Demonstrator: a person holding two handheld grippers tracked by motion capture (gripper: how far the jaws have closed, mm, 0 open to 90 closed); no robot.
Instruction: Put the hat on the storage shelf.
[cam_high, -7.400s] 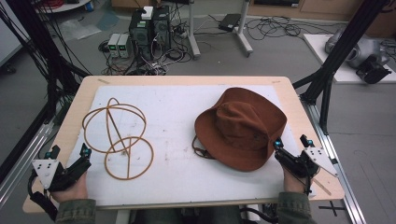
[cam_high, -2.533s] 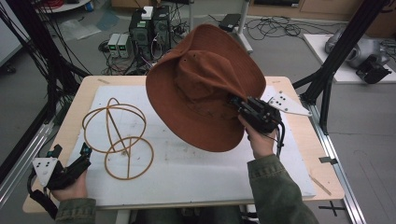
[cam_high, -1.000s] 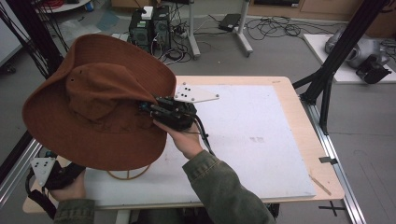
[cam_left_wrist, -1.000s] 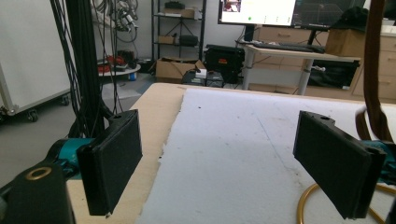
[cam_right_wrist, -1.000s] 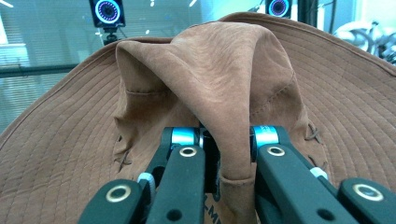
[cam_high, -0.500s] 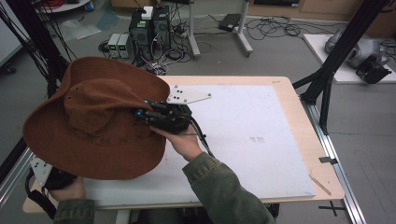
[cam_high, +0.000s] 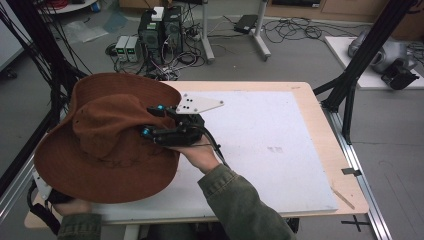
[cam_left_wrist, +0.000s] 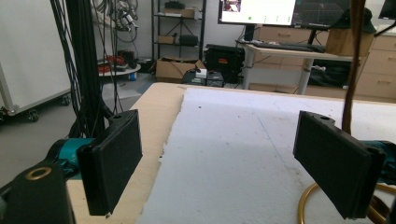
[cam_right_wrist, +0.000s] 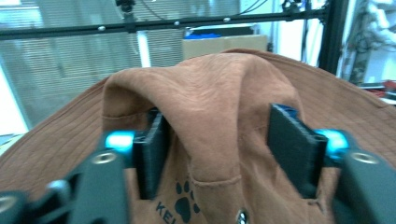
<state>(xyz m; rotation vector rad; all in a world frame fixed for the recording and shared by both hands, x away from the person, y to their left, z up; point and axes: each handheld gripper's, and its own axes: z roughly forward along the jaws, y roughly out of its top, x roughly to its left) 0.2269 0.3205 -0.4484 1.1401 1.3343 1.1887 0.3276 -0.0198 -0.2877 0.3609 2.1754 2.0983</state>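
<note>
A brown wide-brimmed hat (cam_high: 105, 150) hangs over the left part of the table and hides what stands under it. My right gripper (cam_high: 152, 120) is shut on its crown from the right side. In the right gripper view the crown (cam_right_wrist: 215, 107) is pinched between the two black jaws of that gripper (cam_right_wrist: 219, 149). My left gripper (cam_left_wrist: 215, 158) stands open near the table's front left corner with nothing between its jaws. Part of a gold wire ring (cam_left_wrist: 303, 210) lies on the white board beside its right jaw. The left hand (cam_high: 75, 206) sits below the hat's brim.
A white foam board (cam_high: 280, 150) covers most of the wooden table (cam_high: 320, 115), bare on its right half. A black frame post (cam_high: 350, 95) stands at the table's right edge. Computers and cables (cam_high: 160, 35) sit on the floor behind.
The right gripper has carried the hat from the table's right side up and across to the left and lowered it over the wire stand, which it now hides. The left gripper has stayed put.
</note>
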